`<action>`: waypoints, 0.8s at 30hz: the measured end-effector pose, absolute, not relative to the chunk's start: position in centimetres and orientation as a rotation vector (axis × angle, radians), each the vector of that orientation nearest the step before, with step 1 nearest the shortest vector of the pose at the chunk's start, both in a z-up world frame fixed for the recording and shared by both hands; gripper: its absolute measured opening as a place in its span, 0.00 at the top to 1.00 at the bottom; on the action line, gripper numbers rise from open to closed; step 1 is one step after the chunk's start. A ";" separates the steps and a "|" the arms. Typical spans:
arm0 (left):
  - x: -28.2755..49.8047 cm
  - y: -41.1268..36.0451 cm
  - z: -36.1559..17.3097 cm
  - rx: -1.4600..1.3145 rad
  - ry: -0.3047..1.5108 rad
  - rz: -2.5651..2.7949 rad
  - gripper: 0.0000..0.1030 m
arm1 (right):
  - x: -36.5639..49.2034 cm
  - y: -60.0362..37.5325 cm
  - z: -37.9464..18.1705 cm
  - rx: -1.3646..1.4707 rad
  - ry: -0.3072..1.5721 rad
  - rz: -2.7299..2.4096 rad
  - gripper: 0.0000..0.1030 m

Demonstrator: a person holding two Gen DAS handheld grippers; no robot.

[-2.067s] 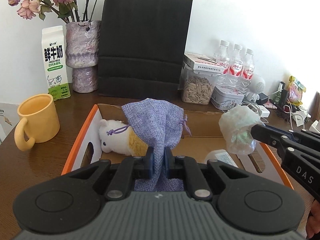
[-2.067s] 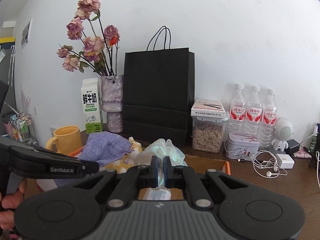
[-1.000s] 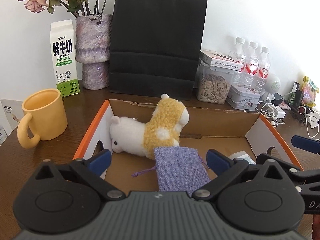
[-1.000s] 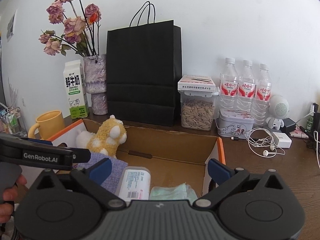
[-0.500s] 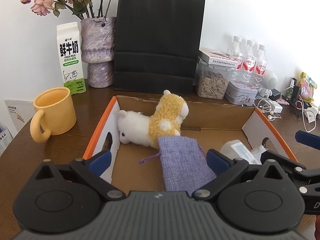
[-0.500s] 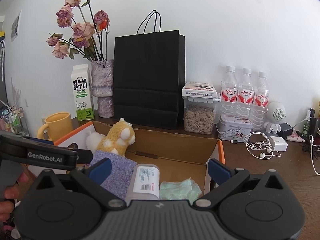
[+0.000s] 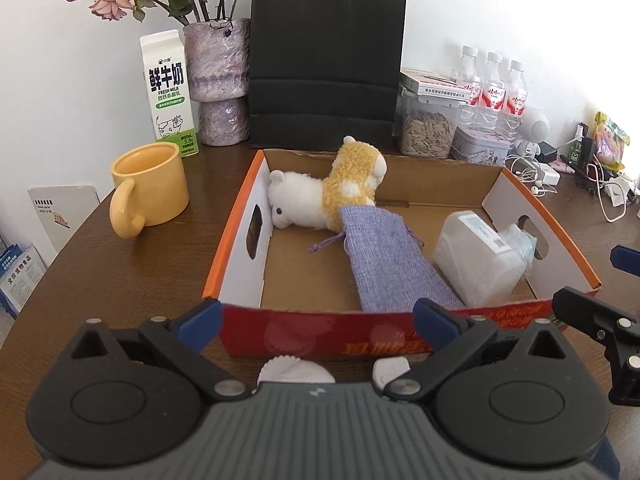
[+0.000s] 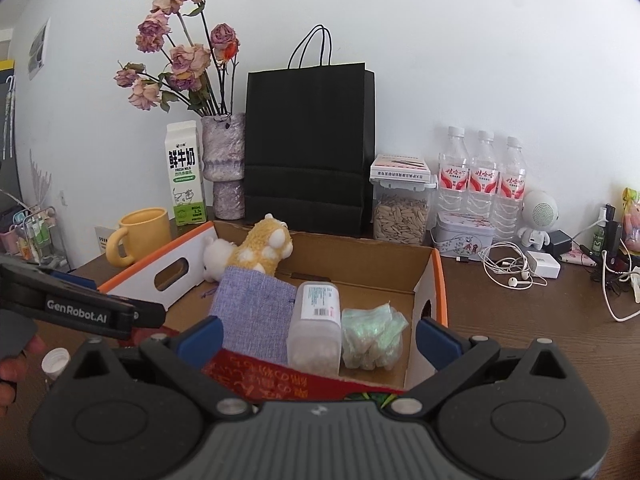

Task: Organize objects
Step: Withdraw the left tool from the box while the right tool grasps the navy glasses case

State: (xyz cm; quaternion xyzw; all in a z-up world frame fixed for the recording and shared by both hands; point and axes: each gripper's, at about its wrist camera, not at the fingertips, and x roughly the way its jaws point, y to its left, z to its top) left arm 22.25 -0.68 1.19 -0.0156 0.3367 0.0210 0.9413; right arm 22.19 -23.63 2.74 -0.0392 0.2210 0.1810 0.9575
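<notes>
Two handheld grippers are held just in front of an open cardboard box (image 7: pixel 496 196) on a dark wooden table (image 7: pixel 120 264). The left gripper (image 7: pixel 316 320) is seen with its blue-tipped fingers spread wide, nothing between them. The right gripper (image 8: pixel 318 340) is likewise spread wide and empty. Inside the box, a white and yellow plush alpaca (image 7: pixel 328 196) is laid on its side in the far left corner. A purple fabric drawstring pouch (image 7: pixel 384 260) is laid flat, its top end touching the plush and its other end reaching the near wall. Just beside the pouch, a translucent plastic bottle (image 8: pixel 316 320) with a white label is laid on its side. A crumpled clear bag of pale green material (image 8: pixel 372 336) is tucked between the bottle and the box's right wall. Left of the box, a yellow mug (image 7: pixel 148 188) is placed upright, apart from it. Behind stand a milk carton (image 7: pixel 168 92) and a black paper bag (image 7: pixel 324 60).
</notes>
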 end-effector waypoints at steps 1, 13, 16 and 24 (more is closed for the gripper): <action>21.8 -0.6 1.1 -0.032 0.692 0.046 0.00 | 21.7 -23.6 2.7 -0.082 0.452 0.367 0.00; 17.2 1.0 0.1 -0.031 0.738 0.068 0.00 | 17.1 -23.2 0.8 -0.131 0.531 0.372 0.00; 16.2 1.4 -0.3 -0.027 0.750 0.075 0.00 | 16.2 -23.4 0.0 -0.140 0.560 0.368 0.00; 13.8 2.4 -1.5 -0.020 0.781 0.090 0.00 | 14.5 -24.3 -2.2 -0.167 0.641 0.344 0.00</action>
